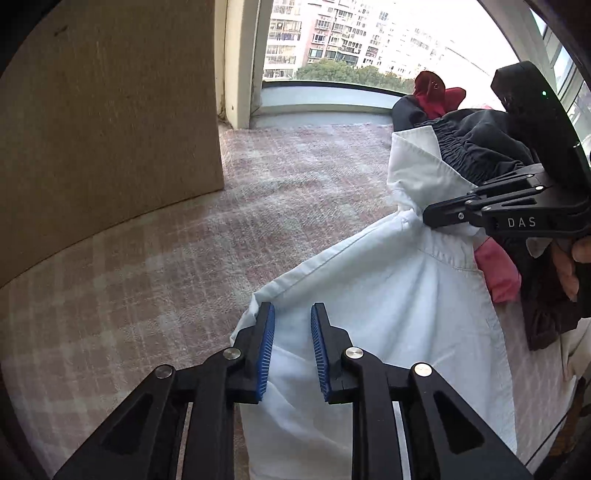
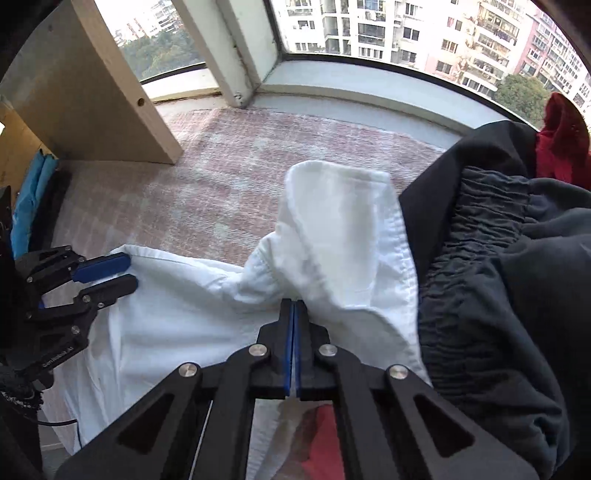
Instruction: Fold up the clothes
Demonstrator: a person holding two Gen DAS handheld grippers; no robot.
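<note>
A white shirt (image 1: pixel 388 295) lies spread over the pink checked blanket (image 1: pixel 166 258), its collar (image 2: pixel 332 199) standing up near the clothes pile. My right gripper (image 2: pixel 294 303) is shut on the white shirt just below the collar; in the left wrist view the right gripper (image 1: pixel 428 217) reaches in from the right and pinches a bunch of the cloth. My left gripper (image 1: pixel 292 308) is open over the shirt's left edge, the blue pads (image 1: pixel 266 350) apart with white cloth showing between them. The right wrist view shows the left gripper (image 2: pixel 132 272) open at that edge.
A pile of clothes sits at the right: a black garment with an elastic waistband (image 2: pixel 480 277), a red one (image 2: pixel 561 147) and a pink one (image 1: pixel 496 269). A wooden panel (image 1: pixel 110 129) stands at the left, windows (image 2: pixel 369 33) behind. Blue fabric (image 2: pixel 29 199) lies far left.
</note>
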